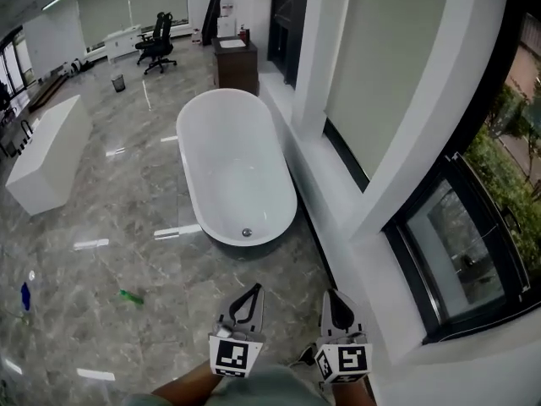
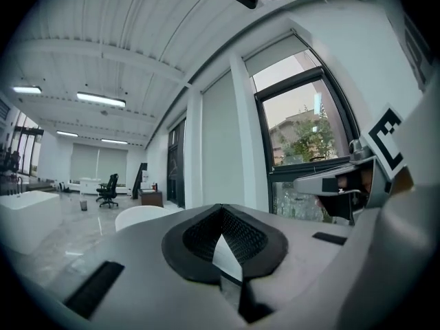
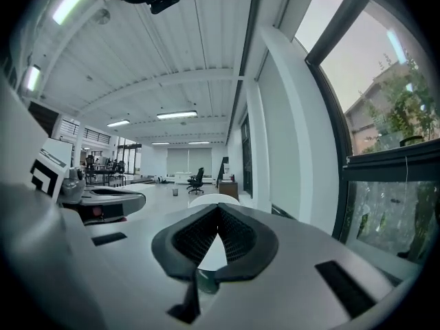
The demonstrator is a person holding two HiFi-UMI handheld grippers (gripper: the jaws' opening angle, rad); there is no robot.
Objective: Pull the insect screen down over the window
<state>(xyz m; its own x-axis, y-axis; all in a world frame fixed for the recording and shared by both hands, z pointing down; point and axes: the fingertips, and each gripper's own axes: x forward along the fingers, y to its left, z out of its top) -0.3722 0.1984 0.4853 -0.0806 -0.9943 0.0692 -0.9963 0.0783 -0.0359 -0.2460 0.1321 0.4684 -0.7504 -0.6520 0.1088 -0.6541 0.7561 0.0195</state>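
1. Window [image 1: 473, 244]: black-framed, set low in the white wall [image 1: 372, 83] along the right edge of the floor [image 1: 127, 227]. Greenery shows through the glass. The insect screen cannot be told apart from the frame in any view.
2. Your left gripper [image 1: 252, 296]: fingers closed together, with nothing between them. You hold it over the floor's near edge, at the bottom of the head view.
3. Your right gripper [image 1: 340, 303]: fingers likewise closed and empty. It sits just beside the left gripper without touching it, and nearer the wall.
4. Both grippers are apart from the window, which lies to the right of the right gripper.
5. Both grippers point roughly toward the bathtub [image 1: 237, 167], which stands on the floor close beside the wall, well apart from them.
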